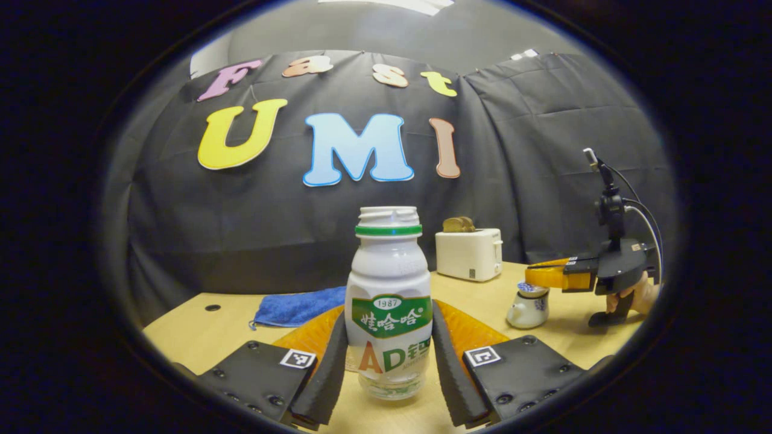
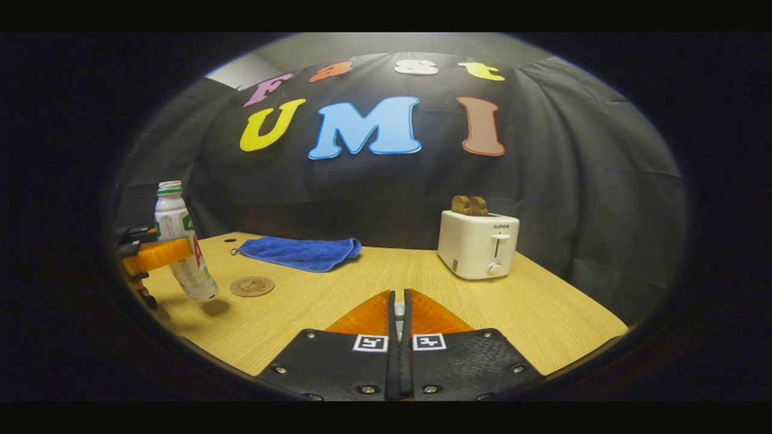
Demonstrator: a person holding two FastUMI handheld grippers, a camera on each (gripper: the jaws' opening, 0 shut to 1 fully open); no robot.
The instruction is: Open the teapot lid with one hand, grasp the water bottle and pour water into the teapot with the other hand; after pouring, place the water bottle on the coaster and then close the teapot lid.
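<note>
Where black cloth walls the booth, a pale wooden table [image 2: 338, 301] carries a white toaster [image 2: 478, 243], a blue towel [image 2: 301, 252], a small teapot [image 1: 529, 304] and a round coaster [image 2: 252, 286]. Lifted clear of the table beside the coaster, the bottle [image 1: 389, 307] is clamped between both fingers of the left gripper [image 1: 389, 361]. Over the teapot's top, the right gripper [image 2: 398, 313] has its fingers pressed nearly together on a small pale thing I cannot identify.
</note>
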